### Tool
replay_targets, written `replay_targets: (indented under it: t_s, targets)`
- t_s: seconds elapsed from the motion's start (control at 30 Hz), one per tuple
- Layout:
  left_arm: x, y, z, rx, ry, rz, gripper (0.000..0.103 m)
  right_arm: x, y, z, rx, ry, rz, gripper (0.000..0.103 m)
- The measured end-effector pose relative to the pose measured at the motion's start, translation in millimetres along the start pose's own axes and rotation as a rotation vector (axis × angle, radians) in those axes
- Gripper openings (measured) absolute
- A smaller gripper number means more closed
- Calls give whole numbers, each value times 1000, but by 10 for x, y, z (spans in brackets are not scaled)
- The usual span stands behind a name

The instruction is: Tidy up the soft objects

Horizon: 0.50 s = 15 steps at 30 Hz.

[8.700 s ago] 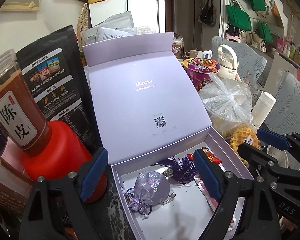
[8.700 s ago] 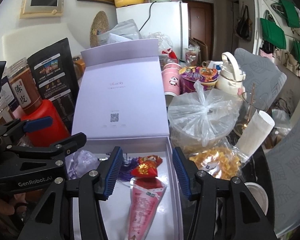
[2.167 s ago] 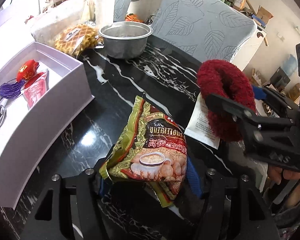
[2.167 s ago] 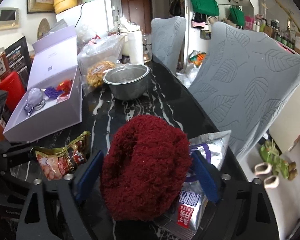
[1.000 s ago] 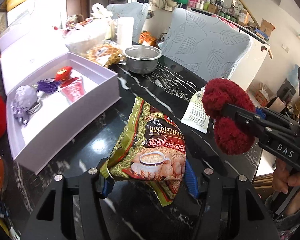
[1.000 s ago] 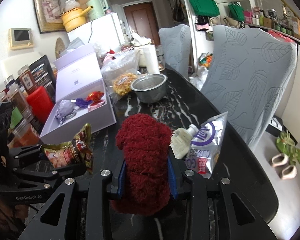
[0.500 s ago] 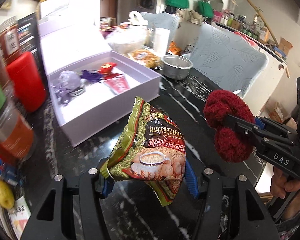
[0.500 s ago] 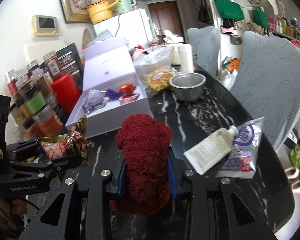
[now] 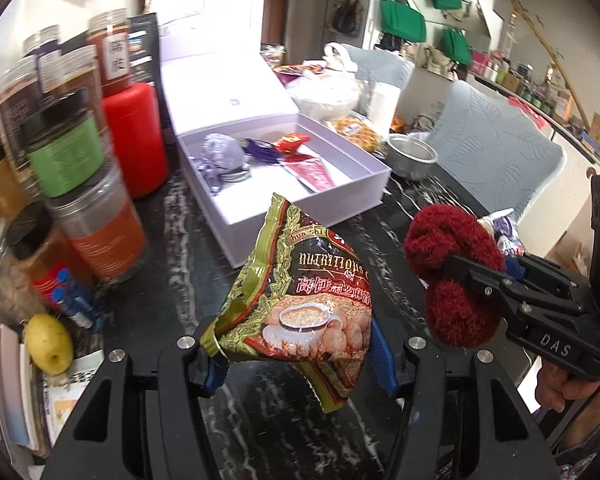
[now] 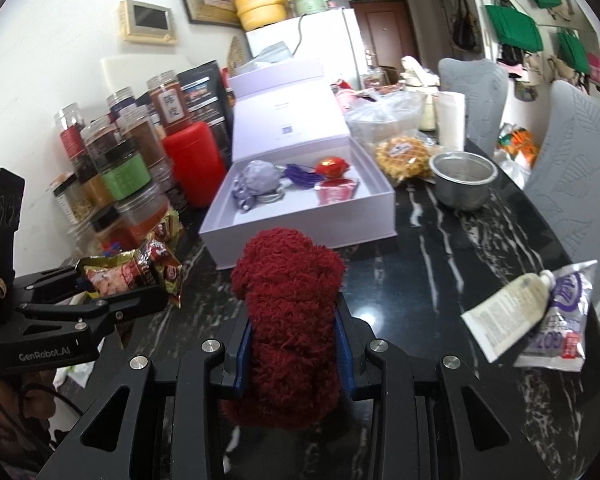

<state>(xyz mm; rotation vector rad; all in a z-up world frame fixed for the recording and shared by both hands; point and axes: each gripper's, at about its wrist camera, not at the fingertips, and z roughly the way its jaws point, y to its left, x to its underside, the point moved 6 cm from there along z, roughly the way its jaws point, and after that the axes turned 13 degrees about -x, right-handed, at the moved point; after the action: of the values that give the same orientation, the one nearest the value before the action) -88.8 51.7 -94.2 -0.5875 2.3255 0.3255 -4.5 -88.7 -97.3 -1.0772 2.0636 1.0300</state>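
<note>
My left gripper (image 9: 296, 354) is shut on a green-and-red oatmeal snack bag (image 9: 304, 292) and holds it above the black marble table; the bag also shows in the right wrist view (image 10: 128, 268). My right gripper (image 10: 294, 344) is shut on a fluffy dark-red woolly ball (image 10: 290, 312), also seen in the left wrist view (image 9: 452, 272). The open lilac gift box (image 10: 300, 232) lies ahead of both grippers; it holds a lilac pouch (image 10: 258, 182), a purple tassel (image 10: 302, 176) and red sachets (image 10: 334, 192).
Spice jars (image 10: 120, 160) and a red canister (image 10: 194, 162) stand left of the box. A steel bowl (image 10: 462, 178), a waffle bag (image 10: 404, 154) and chairs are to the right. A white tube (image 10: 508, 312) and a purple packet (image 10: 560, 332) lie at the near right. A yellow fruit (image 9: 48, 342) lies at the left.
Both grippers have swung left and back toward the lilac box, each still gripping its object. The box and jars now sit more centrally ahead.
</note>
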Motion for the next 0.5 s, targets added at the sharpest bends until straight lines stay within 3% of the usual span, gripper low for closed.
replay_targets:
  t_s: [0.5]
  targets:
    - [-224, 371, -100, -38, -66, -72, 57, -191, 453, 304, -112, 60, -111, 34]
